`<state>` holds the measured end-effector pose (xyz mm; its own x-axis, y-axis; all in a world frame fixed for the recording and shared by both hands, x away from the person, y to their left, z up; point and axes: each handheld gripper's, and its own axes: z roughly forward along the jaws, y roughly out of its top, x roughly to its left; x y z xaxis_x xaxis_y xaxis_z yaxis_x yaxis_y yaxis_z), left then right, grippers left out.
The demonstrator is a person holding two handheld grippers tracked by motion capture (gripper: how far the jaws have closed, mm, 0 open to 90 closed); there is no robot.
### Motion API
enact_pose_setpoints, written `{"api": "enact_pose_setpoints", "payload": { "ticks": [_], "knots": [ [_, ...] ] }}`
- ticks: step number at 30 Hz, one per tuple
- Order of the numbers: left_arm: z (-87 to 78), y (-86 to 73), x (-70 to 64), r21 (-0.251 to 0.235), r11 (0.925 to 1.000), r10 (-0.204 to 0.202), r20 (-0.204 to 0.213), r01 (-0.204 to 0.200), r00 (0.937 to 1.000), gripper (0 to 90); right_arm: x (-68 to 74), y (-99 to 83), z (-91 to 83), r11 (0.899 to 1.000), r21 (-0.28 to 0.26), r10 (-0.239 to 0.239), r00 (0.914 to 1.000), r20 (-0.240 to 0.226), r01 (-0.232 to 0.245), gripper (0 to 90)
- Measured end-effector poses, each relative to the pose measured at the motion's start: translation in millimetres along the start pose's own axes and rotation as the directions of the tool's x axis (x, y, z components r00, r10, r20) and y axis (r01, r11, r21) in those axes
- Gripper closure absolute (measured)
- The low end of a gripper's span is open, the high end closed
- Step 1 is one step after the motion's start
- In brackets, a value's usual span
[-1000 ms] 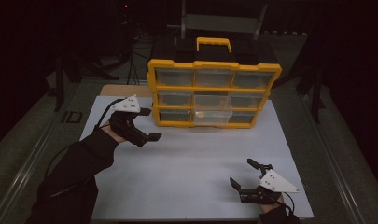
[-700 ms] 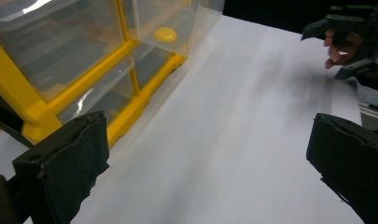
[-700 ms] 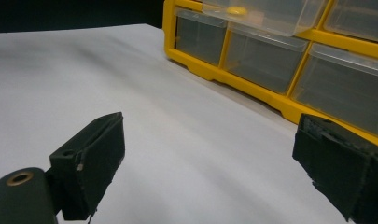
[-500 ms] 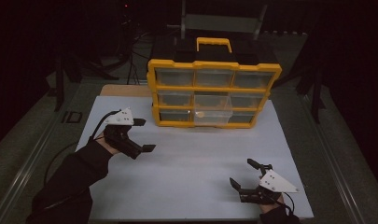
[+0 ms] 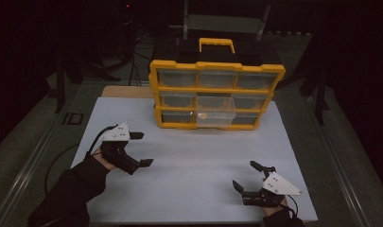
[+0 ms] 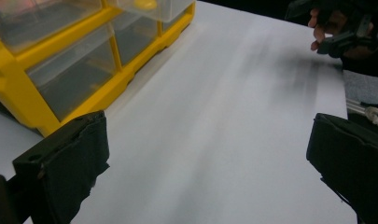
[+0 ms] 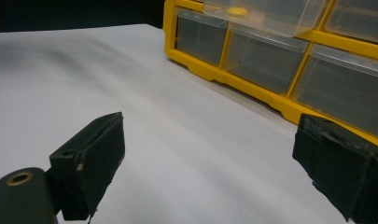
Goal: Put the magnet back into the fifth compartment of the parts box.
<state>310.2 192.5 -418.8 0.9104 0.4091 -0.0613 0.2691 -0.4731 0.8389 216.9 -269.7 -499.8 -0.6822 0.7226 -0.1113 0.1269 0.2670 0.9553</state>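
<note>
A yellow organizer (image 5: 216,93) with clear drawers stands upright at the back of the white table (image 5: 189,165). Its lower middle drawer (image 5: 216,114) is pulled out and holds a small yellow piece (image 5: 203,115). My left gripper (image 5: 142,149) hovers open over the table's left side, in front of the organizer and apart from it. My right gripper (image 5: 245,175) rests open near the front right edge. In the left gripper view the open gripper (image 6: 205,163) frames bare table, with the organizer (image 6: 18,93) at left. In the right gripper view the open gripper (image 7: 210,163) faces the organizer (image 7: 270,98) and the yellow piece (image 7: 236,10).
A black case with a yellow handle (image 5: 216,43) sits behind the organizer. A wooden board edge (image 5: 125,91) shows at the table's back left. The other hand (image 6: 336,32) shows far off in the left gripper view. Dark surroundings ring the table.
My left gripper has drawn back from the organizer's lower left corner toward the near side of the table, staying open. The right gripper has not moved.
</note>
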Motion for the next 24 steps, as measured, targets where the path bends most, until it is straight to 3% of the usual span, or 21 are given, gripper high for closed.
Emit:
{"api": "enact_pose_setpoints", "payload": {
  "ticks": [11, 24],
  "knots": [
    [-1.4, -16.7, -10.2, -0.006, 1.0, -0.005, 0.006, 0.005, 1.0, 0.1, 0.6, -0.1, 0.4, 1.0, 0.002, 0.001, 1.0, -0.001, -0.001, 9.4],
    [0.8, -42.9, -24.0, -0.024, 0.9988, -0.042, 0.015, 0.042, 0.999, 0.0, 0.7, 0.0, 0.6, 1.0, 0.001, 0.001, 1.0, -0.002, -0.001, 9.4]
  ]
}}
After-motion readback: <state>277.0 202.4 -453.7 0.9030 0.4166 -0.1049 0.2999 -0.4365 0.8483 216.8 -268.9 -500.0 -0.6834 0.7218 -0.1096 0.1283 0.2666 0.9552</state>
